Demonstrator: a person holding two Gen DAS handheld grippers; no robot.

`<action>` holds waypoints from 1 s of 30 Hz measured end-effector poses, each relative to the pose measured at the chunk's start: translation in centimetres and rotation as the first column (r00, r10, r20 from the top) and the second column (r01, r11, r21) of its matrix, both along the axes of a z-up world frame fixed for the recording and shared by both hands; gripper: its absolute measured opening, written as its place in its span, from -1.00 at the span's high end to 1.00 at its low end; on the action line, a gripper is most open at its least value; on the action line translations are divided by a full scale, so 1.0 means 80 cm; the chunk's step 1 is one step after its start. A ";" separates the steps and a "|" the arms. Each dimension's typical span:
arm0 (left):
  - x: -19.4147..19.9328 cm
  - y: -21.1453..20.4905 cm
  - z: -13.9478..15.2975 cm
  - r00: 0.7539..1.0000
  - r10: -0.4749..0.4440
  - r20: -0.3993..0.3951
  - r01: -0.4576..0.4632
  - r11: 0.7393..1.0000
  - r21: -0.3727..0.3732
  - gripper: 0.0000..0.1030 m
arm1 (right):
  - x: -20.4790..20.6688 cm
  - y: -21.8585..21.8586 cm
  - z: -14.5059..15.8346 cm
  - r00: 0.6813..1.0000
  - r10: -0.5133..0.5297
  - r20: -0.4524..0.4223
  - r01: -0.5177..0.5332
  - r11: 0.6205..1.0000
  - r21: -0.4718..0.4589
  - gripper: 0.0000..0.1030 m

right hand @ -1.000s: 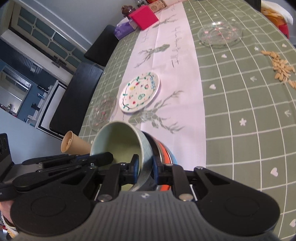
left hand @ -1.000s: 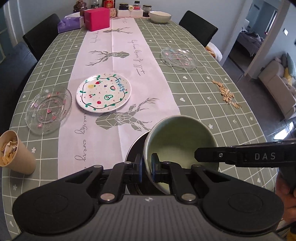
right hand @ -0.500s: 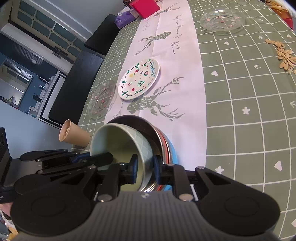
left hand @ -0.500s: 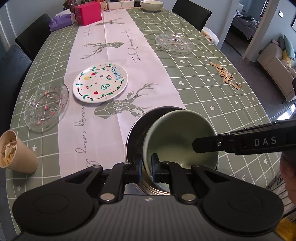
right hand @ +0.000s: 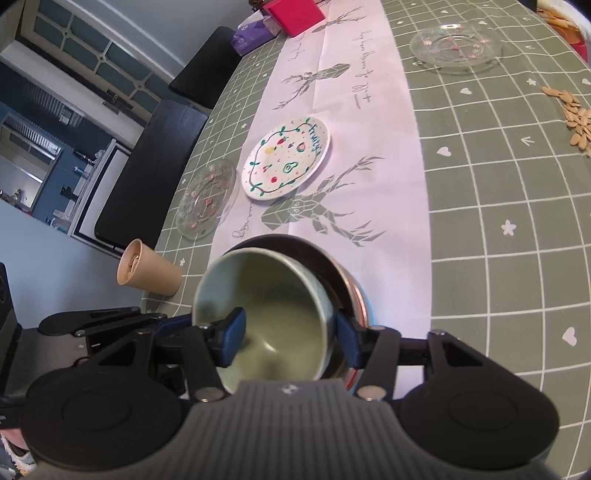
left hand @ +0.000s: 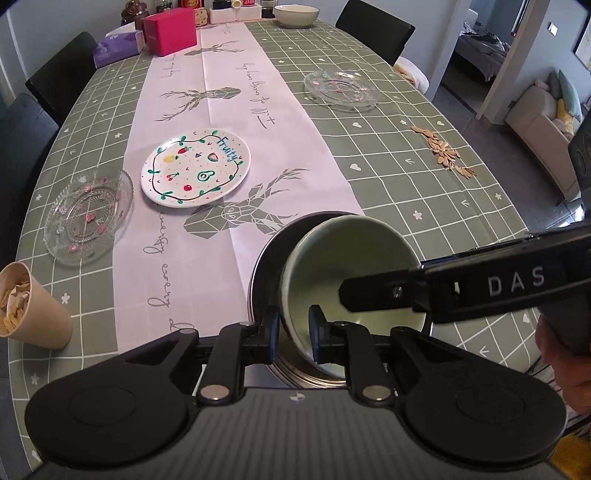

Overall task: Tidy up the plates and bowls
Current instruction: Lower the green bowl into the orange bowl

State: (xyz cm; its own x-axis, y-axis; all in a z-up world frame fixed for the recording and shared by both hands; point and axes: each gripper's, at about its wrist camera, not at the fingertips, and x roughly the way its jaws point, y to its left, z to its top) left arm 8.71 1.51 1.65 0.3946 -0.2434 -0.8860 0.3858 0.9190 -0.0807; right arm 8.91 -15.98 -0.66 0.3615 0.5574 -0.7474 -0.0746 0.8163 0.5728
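A pale green bowl (left hand: 347,266) sits tilted in a dark bowl (left hand: 266,254) that tops a stack at the table's near edge. My left gripper (left hand: 293,332) has opened a little around the green bowl's near rim, its pads just off the wall. My right gripper (right hand: 288,338) is open wide, one finger inside the green bowl (right hand: 266,295) and one outside its right wall. The stacked rims (right hand: 360,295) show red and blue below. A painted fruit plate (left hand: 195,166) and a glass plate (left hand: 88,214) lie to the left; another glass plate (left hand: 341,88) lies far right.
A paper cup (left hand: 26,306) of seeds stands near the left edge. Loose seeds (left hand: 443,151) lie at the right. A pink box (left hand: 170,26), a purple tissue pack (left hand: 116,46) and a cream bowl (left hand: 295,14) sit at the far end. Black chairs surround the table.
Both grippers have let go of the green bowl: the right jaws opened wide, the left a little. The bowl has settled lower into the dark bowl.
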 end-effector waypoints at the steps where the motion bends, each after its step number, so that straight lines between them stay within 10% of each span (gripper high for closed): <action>1: 0.001 0.002 0.001 1.000 -0.004 -0.015 0.003 1.000 -0.013 0.61 | 0.000 0.004 0.002 1.000 0.016 -0.002 -0.016 1.000 -0.005 -0.29; 8: 0.003 0.027 0.028 0.999 -0.034 0.039 0.038 0.993 -0.108 0.28 | 0.000 0.004 0.020 0.999 0.030 0.044 -0.030 1.000 0.002 -0.75; 17: 0.005 0.035 0.045 0.990 0.001 0.140 0.015 0.993 -0.114 0.20 | 0.003 -0.019 0.052 0.985 0.002 0.171 0.001 1.000 -0.020 -0.76; 23: 0.017 0.049 0.029 0.995 0.053 0.086 -0.044 0.993 -0.113 0.20 | 0.009 -0.043 0.041 0.985 -0.007 0.171 0.011 1.000 -0.024 0.50; 30: 0.019 0.053 0.020 0.992 0.092 0.082 -0.086 0.993 -0.082 0.20 | 0.013 -0.054 0.014 0.991 -0.018 0.134 0.029 0.997 -0.077 0.61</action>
State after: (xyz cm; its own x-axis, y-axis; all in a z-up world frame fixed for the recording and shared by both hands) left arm 10.24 5.79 3.27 0.4910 -0.2713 -0.8278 0.3113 0.9422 -0.1242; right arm 9.99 -20.30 0.42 0.4733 0.4891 -0.7326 -0.1264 0.8608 0.4930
